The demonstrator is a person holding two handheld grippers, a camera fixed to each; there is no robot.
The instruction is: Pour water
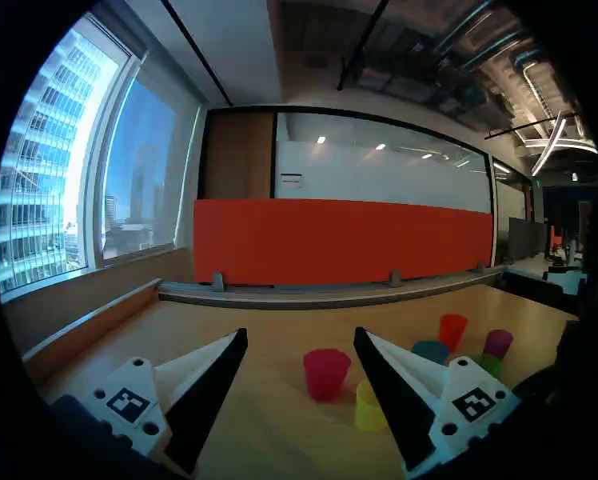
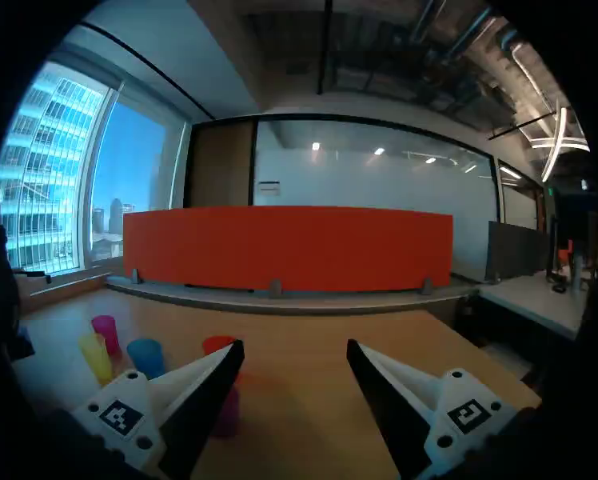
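1. Up front in the left gripper view, the left gripper gapes empty over the pale wooden desk, a translucent pink plastic cup just ahead.
2. Right gripper view: right gripper spread too, holding nothing, a blue plastic cup off beside it. Pouring hasn't started, I'd say.

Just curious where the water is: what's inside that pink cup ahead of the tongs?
The pink cup stands upright on the wooden desk; from this low angle only its outer wall and rim show. Its inside is hidden, so water can't be confirmed.
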